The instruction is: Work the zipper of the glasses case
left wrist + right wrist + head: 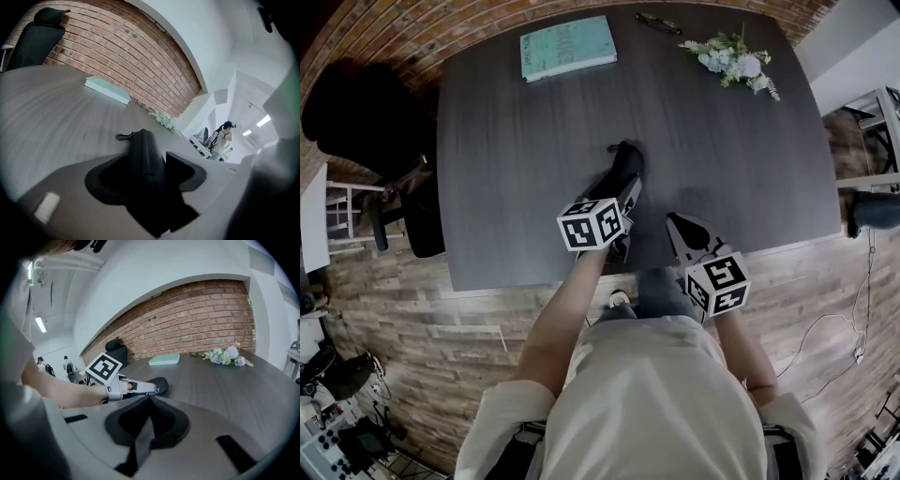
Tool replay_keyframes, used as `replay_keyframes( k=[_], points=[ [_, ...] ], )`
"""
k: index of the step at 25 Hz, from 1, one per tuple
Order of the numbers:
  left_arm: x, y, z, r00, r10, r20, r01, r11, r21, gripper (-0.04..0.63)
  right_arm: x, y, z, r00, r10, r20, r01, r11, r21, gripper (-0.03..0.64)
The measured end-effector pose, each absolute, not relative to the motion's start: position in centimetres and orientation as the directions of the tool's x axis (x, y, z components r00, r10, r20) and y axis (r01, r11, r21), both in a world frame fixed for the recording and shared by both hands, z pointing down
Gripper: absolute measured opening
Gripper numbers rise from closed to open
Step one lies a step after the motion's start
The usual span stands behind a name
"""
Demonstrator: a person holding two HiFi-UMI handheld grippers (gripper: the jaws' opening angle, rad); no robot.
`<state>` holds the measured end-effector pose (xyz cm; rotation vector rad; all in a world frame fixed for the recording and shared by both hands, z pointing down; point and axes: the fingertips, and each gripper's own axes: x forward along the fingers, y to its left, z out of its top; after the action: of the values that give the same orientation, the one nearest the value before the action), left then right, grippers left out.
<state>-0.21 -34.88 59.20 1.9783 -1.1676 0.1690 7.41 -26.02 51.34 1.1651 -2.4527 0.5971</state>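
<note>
The black glasses case point(625, 167) is between the jaws of my left gripper point(622, 195), just over the dark table point(516, 169) near its front edge. In the left gripper view the case point(143, 150) runs away from the camera, with a small clip point(123, 137) at its far end, and my left gripper point(146, 161) is shut on its sides. My right gripper point(677, 223) is to the right of the case, apart from it, shut with nothing between its fingers. The right gripper view shows its jaws point(149, 401) pressed together, with the case point(158, 387) beyond them.
At the far side of the table lie a teal book point(567, 47), a flower bunch point(733, 58) and a pair of glasses point(658, 22). A black chair point(356, 112) stands to the table's left. The table's front edge point(534, 279) is close to my body.
</note>
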Motion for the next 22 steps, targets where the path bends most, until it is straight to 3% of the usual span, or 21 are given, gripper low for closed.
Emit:
replay_keyframes(
  k=[6,9,22],
  points=[
    [-0.5,-35.0,59.7,0.537,-0.662,0.523,-0.820,-0.263,0.508,0.260,7.1,-26.1,51.4,-0.602,-0.635,0.484,-0.786,0.577,-0.221,0.003],
    [-1.9,-34.9,60.1,0.477,-0.690,0.545,-0.854,-0.215,0.474,0.304,7.1,-25.9,51.2,-0.605,-0.636,0.480,-0.785,0.578,-0.223,0.003],
    [-8.9,-35.5,59.0,0.242,-0.834,0.495,-0.945,-0.087,0.316,0.374,7.1,-23.3,50.1,-0.599,-0.655,0.461,-0.792,0.572,-0.214,0.003]
  ],
)
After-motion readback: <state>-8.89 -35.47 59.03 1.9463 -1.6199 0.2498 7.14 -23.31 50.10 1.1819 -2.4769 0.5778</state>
